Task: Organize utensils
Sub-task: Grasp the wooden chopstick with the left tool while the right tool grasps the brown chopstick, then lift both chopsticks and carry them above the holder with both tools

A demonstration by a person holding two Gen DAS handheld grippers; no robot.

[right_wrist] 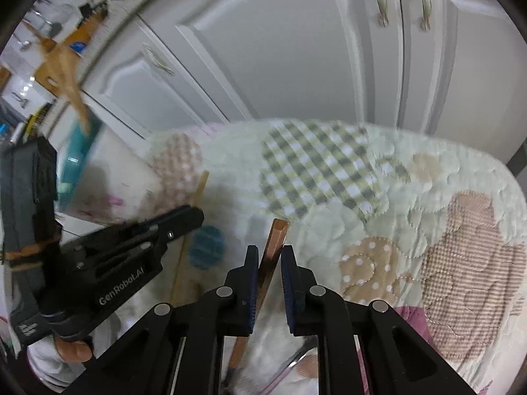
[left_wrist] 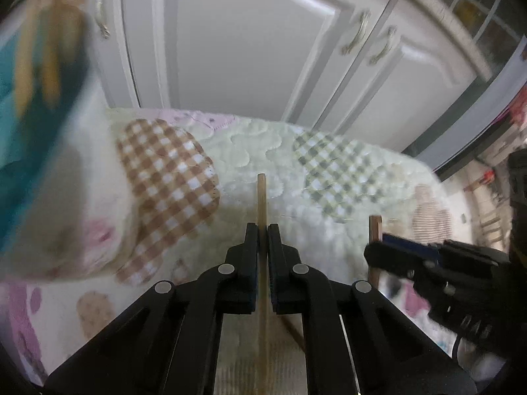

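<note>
In the left wrist view my left gripper (left_wrist: 263, 230) is shut on a thin pale wooden stick (left_wrist: 262, 194) that pokes out past the fingertips. To its left stands a blurred white holder (left_wrist: 66, 191) with a teal inside and wooden utensils in it. My right gripper (right_wrist: 268, 250) is shut on a slanted copper-brown utensil handle (right_wrist: 275, 240). The right wrist view also shows the left gripper (right_wrist: 194, 214) with its stick (right_wrist: 201, 186), and the holder (right_wrist: 89, 164) behind it. In the left wrist view the right gripper (left_wrist: 375, 253) sits at the right with its brown handle (left_wrist: 374, 227).
Everything is over a quilted patchwork cloth (right_wrist: 378, 171) with gingham patches. White cabinet doors (left_wrist: 250, 42) rise close behind it. A shiny metal utensil (right_wrist: 296, 358) lies on the cloth below my right gripper. A thumb (right_wrist: 74, 350) grips the left tool.
</note>
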